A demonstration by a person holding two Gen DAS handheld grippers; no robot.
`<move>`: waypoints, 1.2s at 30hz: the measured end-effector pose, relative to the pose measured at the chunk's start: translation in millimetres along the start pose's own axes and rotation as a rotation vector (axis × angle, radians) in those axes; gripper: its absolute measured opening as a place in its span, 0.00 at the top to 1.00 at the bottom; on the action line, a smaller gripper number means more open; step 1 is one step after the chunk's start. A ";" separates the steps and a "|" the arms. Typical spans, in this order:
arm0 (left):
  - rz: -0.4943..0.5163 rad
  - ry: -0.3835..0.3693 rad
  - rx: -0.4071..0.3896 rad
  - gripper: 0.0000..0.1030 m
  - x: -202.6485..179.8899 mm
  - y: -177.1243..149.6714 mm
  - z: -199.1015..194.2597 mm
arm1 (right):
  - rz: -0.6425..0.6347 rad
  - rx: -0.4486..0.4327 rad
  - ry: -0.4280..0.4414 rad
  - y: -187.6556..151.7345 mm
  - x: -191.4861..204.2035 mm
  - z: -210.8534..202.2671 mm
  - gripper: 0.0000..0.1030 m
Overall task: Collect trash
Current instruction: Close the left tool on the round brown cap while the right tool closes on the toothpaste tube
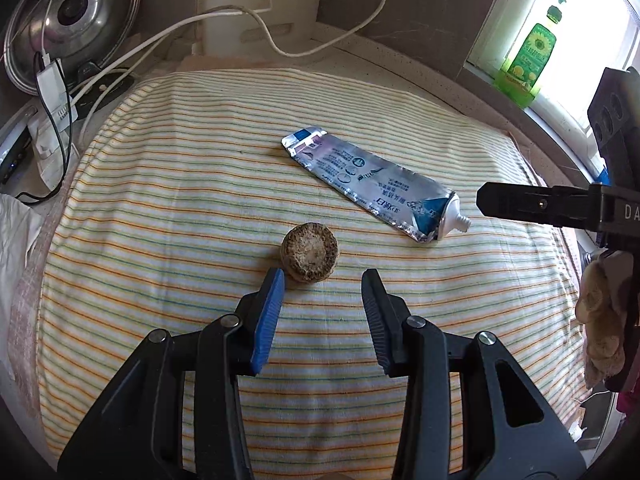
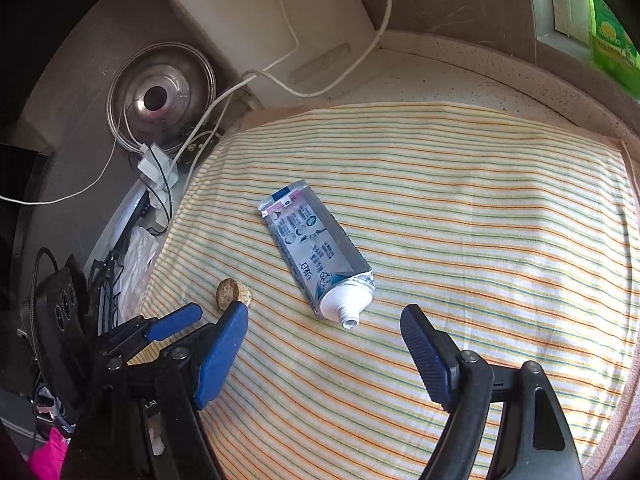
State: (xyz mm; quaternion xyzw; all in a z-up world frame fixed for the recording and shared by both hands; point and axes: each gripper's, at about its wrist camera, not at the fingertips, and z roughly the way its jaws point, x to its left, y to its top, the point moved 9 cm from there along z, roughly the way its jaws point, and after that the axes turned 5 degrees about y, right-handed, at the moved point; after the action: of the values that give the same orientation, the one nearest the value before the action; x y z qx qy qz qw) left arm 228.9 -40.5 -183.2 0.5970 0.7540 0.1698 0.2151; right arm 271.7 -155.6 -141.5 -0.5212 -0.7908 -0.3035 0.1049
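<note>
A squeezed silver-blue toothpaste tube [image 1: 372, 184] without a cap lies on a striped cloth [image 1: 160, 200]; it also shows in the right wrist view [image 2: 316, 252]. A round brown cork-like piece [image 1: 310, 252] lies nearer, just ahead of my left gripper [image 1: 323, 280], which is open and empty. The piece also shows in the right wrist view [image 2: 233, 293]. My right gripper [image 2: 324, 316] is open and empty, its fingers either side of the tube's nozzle end. The right gripper's finger shows in the left wrist view [image 1: 520, 202] beside the nozzle.
A metal pot lid [image 1: 72, 16] leans at the back left, with white cables [image 1: 168, 36] and a charger [image 1: 54, 84] near it. A green bottle [image 1: 528, 56] stands on the window sill at the right. A white board [image 2: 272, 12] leans on the back wall.
</note>
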 end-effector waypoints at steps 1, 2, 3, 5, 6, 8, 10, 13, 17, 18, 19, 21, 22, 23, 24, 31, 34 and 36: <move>0.003 0.006 0.004 0.61 -0.3 0.8 4.0 | 0.015 0.003 0.006 0.9 -2.4 2.9 0.21; 0.005 0.010 0.007 0.61 -0.2 1.6 7.3 | 0.029 0.006 0.013 2.2 -4.5 5.9 0.21; 0.004 0.010 0.010 0.61 -0.2 2.4 10.5 | 0.042 0.008 0.020 3.6 -6.7 9.0 0.21; 0.000 0.012 0.012 0.56 0.3 4.2 15.1 | 0.063 0.010 0.028 7.5 -10.3 14.5 0.21; 0.000 0.012 0.014 0.55 -0.1 5.2 17.5 | 0.070 0.012 0.032 9.0 -11.6 17.5 0.21; 0.004 0.017 0.019 0.55 0.0 6.5 22.2 | 0.087 0.017 0.040 11.0 -14.4 23.9 0.21; 0.007 0.022 0.022 0.55 0.7 7.8 26.1 | 0.104 0.024 0.051 12.6 -16.3 29.9 0.22; 0.003 0.022 0.020 0.55 2.3 9.5 29.2 | 0.124 0.031 0.068 15.3 -18.2 38.0 0.23; 0.008 0.021 0.013 0.55 1.5 11.9 30.9 | 0.121 0.041 0.069 20.3 -20.3 47.4 0.27; 0.010 0.021 0.012 0.55 1.2 12.3 31.4 | 0.112 0.045 0.067 21.7 -19.5 49.5 0.28; 0.010 0.022 0.010 0.55 1.4 12.1 31.2 | 0.099 0.052 0.062 22.8 -18.3 51.8 0.30; 0.014 0.023 0.007 0.55 1.5 11.9 31.2 | 0.061 0.064 0.037 23.9 -15.4 55.6 0.41; 0.017 0.024 0.005 0.55 1.4 11.7 31.0 | 0.044 0.075 0.028 23.4 -13.8 57.8 0.51; 0.020 0.026 0.003 0.55 1.4 11.6 30.7 | 0.028 0.085 0.023 22.6 -12.3 59.8 0.55; 0.024 0.029 0.000 0.57 1.3 11.6 30.7 | 0.011 0.095 0.021 21.2 -10.0 61.5 0.63; 0.029 0.026 -0.008 0.66 7.3 10.0 29.0 | -0.044 0.125 0.042 13.3 5.5 61.9 0.86; 0.029 0.020 -0.010 0.66 7.8 8.5 27.6 | -0.058 0.128 0.063 12.4 14.7 61.2 0.91; 0.029 0.019 -0.013 0.66 8.5 7.8 26.4 | -0.078 0.129 0.070 12.3 22.3 60.9 0.94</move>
State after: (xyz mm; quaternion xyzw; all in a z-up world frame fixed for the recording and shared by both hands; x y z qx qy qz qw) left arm 247.7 -30.5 -202.7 0.6047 0.7463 0.1833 0.2094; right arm 282.1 -99.4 -174.5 -0.4711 -0.8242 -0.2740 0.1538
